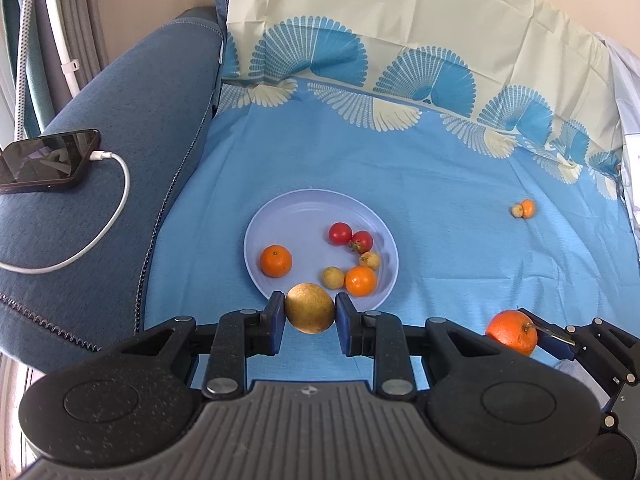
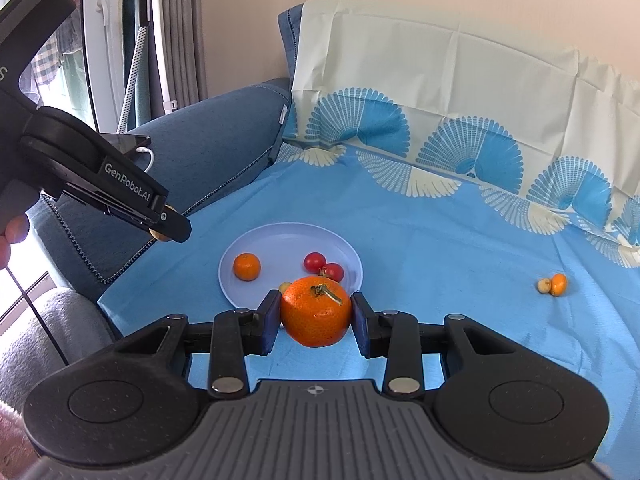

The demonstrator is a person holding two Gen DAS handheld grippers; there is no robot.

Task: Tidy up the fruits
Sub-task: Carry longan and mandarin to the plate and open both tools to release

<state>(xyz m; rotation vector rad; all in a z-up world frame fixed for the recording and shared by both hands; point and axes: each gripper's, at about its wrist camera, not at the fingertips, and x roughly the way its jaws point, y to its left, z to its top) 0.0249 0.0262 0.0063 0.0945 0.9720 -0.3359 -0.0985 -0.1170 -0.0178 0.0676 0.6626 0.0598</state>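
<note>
**Two fruits gripped above a plate on a blue-draped sofa**

We hold a gripper in each hand over a sofa seat covered by a blue cloth [image 1: 440,200] printed with fan-shaped birds. Our left gripper [image 1: 310,314] is clamped on a golden-brown round fruit [image 1: 310,309], its blue pads pressing both sides, at the near rim of a pale lavender plate [image 1: 288,216]. Our right gripper [image 2: 316,312] is clamped on a large stemmed orange [image 2: 316,312], likewise at the near edge of the plate in its own view.

On the plate lie a mandarin [image 1: 275,261] to the left, two red tomatoes [image 1: 351,237] touching each other, two small yellowish fruits [image 1: 333,277] and a small orange fruit [image 1: 361,281] just beside them. Well apart from the plate, toward the right on the cloth, a tiny orange fruit [image 1: 527,208] rests against a tiny yellowish one [image 1: 517,211].

On the dark blue armrest [image 1: 120,160] at left sits a black phone [image 1: 48,160] with a white charging cable [image 1: 116,200] plugged in. A fingertip [image 2: 14,230] shows at the left edge of the right wrist view, behind the left gripper's body.
</note>
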